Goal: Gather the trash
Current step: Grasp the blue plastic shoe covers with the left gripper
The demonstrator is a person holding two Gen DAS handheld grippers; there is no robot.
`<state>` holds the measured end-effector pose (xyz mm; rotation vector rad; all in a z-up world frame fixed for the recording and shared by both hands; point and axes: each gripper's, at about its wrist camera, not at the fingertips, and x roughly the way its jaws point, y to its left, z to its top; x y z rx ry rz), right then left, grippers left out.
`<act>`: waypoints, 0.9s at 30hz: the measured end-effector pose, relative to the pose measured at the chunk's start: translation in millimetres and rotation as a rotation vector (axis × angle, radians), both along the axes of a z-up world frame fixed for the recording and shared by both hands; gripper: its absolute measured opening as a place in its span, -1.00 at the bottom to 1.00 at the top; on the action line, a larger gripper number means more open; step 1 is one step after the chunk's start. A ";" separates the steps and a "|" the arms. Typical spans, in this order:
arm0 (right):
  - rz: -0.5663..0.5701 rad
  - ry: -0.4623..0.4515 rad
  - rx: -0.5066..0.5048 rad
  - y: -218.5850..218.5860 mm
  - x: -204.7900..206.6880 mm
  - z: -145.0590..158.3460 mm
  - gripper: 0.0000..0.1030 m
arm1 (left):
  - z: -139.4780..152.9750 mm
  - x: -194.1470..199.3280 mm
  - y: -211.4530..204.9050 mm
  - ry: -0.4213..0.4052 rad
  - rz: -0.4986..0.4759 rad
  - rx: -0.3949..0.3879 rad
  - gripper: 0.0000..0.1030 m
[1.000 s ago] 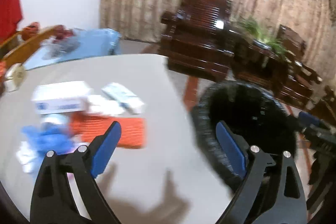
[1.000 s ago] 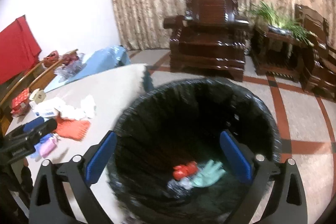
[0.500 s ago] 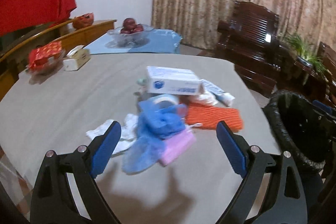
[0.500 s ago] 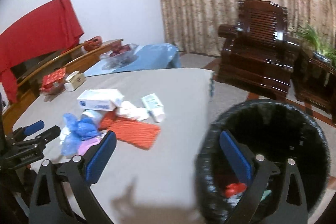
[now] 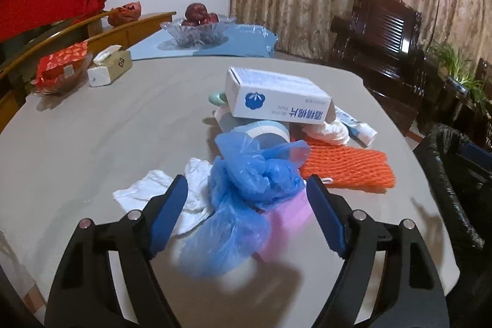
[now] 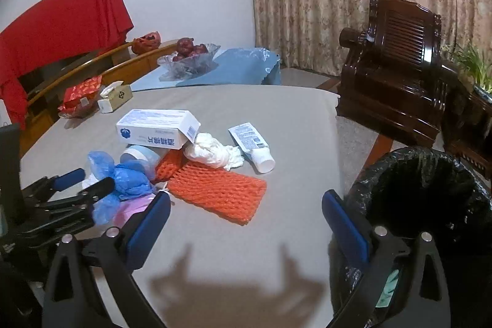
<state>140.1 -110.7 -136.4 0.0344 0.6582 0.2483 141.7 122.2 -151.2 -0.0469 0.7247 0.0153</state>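
Observation:
A trash pile lies on the grey table [image 5: 92, 137]: blue plastic wrap [image 5: 246, 183] over a pink piece [image 5: 286, 214], white tissue [image 5: 160, 189], an orange foam net [image 5: 347, 168], a white box [image 5: 276, 97], a tube [image 6: 252, 143] and a tape roll [image 5: 270, 131]. My left gripper [image 5: 246, 205] is open, its fingers on either side of the blue wrap; it also shows in the right wrist view [image 6: 83, 180]. My right gripper [image 6: 246, 223] is open and empty over bare table before the orange net [image 6: 215, 189]. The black-lined bin [image 6: 424, 192] stands at the right.
A glass fruit bowl [image 5: 200, 26] on a blue cloth, a tissue box [image 5: 107, 66] and a red packet [image 5: 61, 63] sit at the far side of the table. Dark wooden chairs [image 6: 396, 76] and a plant stand beyond the bin by the curtain.
Both grippers swung left from the bin to the table pile. My left gripper moved in close around the blue wrap; my right now faces the orange net.

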 end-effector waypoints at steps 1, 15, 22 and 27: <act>0.001 0.003 -0.003 0.9 2.2 -1.4 0.88 | -3.6 5.6 -0.7 0.007 0.003 0.001 0.48; 0.061 0.035 -0.007 24.2 12.5 -15.7 0.88 | -4.8 13.7 -1.7 0.019 -0.005 -0.039 -0.44; 0.100 0.025 0.010 41.4 10.1 -14.1 0.88 | 18.4 -17.0 10.6 0.008 -0.018 -0.098 -0.98; 0.124 0.018 0.018 49.3 7.7 -10.9 0.88 | 25.9 -30.5 18.7 0.006 -0.014 -0.110 -0.98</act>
